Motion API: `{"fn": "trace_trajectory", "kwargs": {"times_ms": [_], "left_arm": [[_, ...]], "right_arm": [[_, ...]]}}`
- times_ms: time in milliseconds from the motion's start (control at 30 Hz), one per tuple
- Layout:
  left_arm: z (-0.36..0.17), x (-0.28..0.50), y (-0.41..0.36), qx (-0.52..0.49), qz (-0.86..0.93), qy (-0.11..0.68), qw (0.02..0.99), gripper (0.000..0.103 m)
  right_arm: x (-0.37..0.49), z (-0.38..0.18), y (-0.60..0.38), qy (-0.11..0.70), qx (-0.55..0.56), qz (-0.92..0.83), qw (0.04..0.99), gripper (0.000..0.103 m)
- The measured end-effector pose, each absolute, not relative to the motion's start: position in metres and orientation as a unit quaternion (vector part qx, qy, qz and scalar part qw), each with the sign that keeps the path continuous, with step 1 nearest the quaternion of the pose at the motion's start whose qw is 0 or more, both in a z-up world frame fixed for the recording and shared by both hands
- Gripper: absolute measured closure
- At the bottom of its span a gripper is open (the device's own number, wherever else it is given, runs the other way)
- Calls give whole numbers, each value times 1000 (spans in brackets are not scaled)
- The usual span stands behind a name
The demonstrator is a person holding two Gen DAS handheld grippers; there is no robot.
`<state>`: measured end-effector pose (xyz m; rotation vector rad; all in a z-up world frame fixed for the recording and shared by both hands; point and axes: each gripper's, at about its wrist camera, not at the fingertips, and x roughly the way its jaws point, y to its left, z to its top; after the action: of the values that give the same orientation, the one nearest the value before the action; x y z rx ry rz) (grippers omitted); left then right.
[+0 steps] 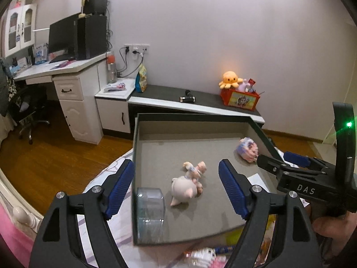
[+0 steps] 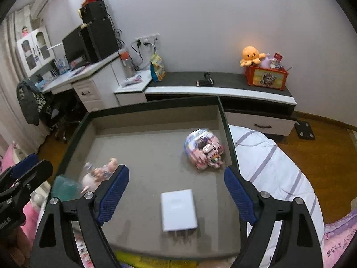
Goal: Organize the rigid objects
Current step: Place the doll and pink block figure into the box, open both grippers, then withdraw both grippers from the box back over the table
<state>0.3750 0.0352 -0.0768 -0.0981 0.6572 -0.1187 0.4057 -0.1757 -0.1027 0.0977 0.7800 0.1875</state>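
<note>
Evidently the shallow grey tray (image 2: pixel 154 111) is serving as the collecting place: four things are lying inside it, one pig figurine (image 1: pixel 186 186), one clear plastic container (image 1: pixel 150 210) by the near left wall, one packaged toy (image 2: pixel 204 151) near the right wall, and one white box (image 2: pixel 178 210). The left gripper (image 1: pixel 176 189) and right gripper (image 2: pixel 176 196) are both hovering over it, jaws spread apart and holding nothing, probably between placements; more packets (image 1: pixel 207 254) are waiting on the bed in front of the tray.

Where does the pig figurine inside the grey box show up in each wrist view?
Left wrist view: the pig figurine lies at lower centre, between the left hand-held gripper fingers, beside a clear plastic container.
Right wrist view: pig figurine at lower left, blurred, partly behind the left finger of the right hand-held gripper.
Shared landmark: the orange octopus plush.
</note>
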Motion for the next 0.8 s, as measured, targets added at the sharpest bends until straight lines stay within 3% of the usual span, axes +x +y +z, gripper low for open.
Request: {"fn": "trace_trajectory", "kwargs": {"times_ms": [467, 800], "left_arm": [[-47, 270, 54, -75, -52, 281, 955, 6], [-41, 215, 52, -57, -29, 266, 962, 0]], "right_arm": [[306, -51, -166, 308, 49, 118, 943, 14], [249, -40, -174, 284, 51, 114, 951, 14]]}}
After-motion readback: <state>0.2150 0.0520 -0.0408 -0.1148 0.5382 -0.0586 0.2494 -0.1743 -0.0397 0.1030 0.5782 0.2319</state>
